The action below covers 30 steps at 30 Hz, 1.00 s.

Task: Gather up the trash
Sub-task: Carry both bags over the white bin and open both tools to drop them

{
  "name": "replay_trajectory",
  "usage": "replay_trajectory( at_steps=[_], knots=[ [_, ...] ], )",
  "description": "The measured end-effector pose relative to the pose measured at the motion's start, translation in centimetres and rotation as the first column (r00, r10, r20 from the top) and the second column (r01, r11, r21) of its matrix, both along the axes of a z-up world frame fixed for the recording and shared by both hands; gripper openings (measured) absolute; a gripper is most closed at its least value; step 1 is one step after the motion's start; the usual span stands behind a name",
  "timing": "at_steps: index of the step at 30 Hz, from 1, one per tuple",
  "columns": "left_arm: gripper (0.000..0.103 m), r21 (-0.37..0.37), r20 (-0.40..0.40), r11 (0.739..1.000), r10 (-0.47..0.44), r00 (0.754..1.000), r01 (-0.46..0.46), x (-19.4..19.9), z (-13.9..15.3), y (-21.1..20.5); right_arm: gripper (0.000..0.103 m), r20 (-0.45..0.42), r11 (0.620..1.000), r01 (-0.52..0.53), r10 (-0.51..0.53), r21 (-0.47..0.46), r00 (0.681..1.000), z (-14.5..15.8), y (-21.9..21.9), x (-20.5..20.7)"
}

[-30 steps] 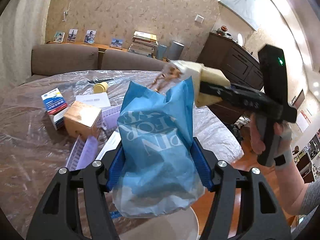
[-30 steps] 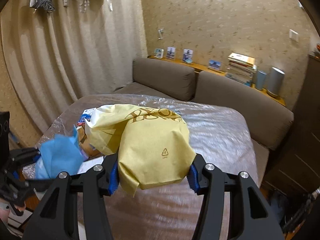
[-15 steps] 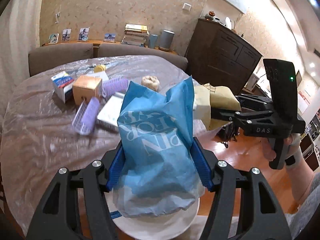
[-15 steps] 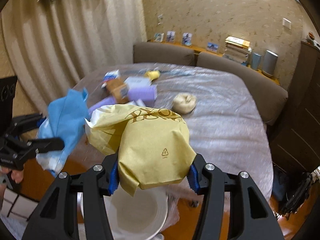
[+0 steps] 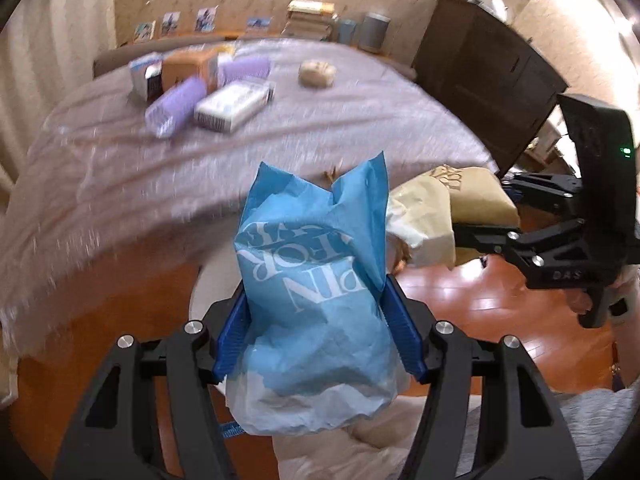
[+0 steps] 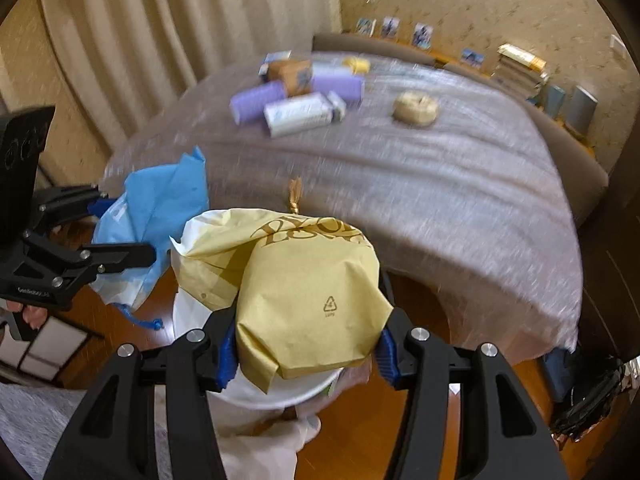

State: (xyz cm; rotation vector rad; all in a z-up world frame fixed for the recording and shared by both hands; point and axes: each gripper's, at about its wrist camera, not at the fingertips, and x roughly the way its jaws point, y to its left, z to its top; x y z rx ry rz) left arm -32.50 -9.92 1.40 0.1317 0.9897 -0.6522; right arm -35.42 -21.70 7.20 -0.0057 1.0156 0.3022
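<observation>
Lengthwise, both grippers clamp their bags, blue bag (image 5: 316, 280) and yellow bag (image 6: 308, 292), open ends pointing away.

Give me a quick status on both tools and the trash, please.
Left tool shut on blue bag. Right tool shut on yellow bag. Both above white bin. Nothing in the way.

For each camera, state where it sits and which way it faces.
Left wrist: sits behind the left gripper, looking steeply down past the blue bag at the table; the right gripper shows.
Right wrist: sits behind the right gripper, looking steeply down past the yellow bag at a white bin; fingers show.
Shared: both bags, the table.
</observation>
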Motion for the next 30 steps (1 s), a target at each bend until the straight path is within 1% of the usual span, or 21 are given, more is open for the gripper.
replay_trajectory(
  at_steps=[5, 7, 12, 15, 19, 25, 28, 30],
  knots=[
    [0.063, 0.066, -0.036, 0.997, 0.038, 0.999, -0.035, -0.8, -3.3, -0.6, 0.053, -0.047, 0.999, -0.035, 0.033, -0.032, 0.998, -2.7, 1.1, -0.6],
    [0.064, 0.093, -0.048, 0.995, 0.047, 0.998, -0.042, -1.0, -4.7, -0.9, 0.053, -0.060, 0.999, -0.040, 0.038, -0.031, 0.997, -3.6, 1.2, -0.6],
    [0.064, 0.123, -0.073, 0.990, 0.077, 0.994, -0.068, -0.8, -7.0, -1.3, 0.053, -0.091, 0.997, -0.047, 0.042, -0.056, 0.995, -6.1, 2.2, -0.4],
    [0.064, 0.136, -0.088, 0.987, 0.093, 0.992, -0.081, -0.2, -8.1, -1.3, 0.053, -0.106, 0.995, -0.037, 0.028, -0.088, 0.994, -7.5, 2.6, -0.2],
    [0.064, 0.159, -0.096, 0.983, 0.103, 0.990, -0.087, 0.3, -9.3, -1.0, 0.053, -0.123, 0.995, -0.015, 0.003, -0.100, 0.992, -9.0, 3.1, 0.6],
    [0.064, 0.185, -0.109, 0.978, 0.120, 0.987, -0.099, 1.5, -10.7, -0.4, 0.053, -0.140, 0.993, 0.012, -0.028, -0.117, 0.990, -10.7, 4.2, 1.8],
    [0.064, 0.193, -0.114, 0.976, 0.127, 0.985, -0.103, 2.0, -11.1, -0.3, 0.053, -0.143, 0.993, 0.010, -0.027, -0.118, 0.989, -11.1, 4.5, 2.2],
    [0.064, 0.200, -0.116, 0.974, 0.130, 0.985, -0.105, 2.4, -11.5, -0.1, 0.053, -0.141, 0.991, 0.006, -0.025, -0.135, 0.990, -11.4, 5.0, 2.5]
  ],
)
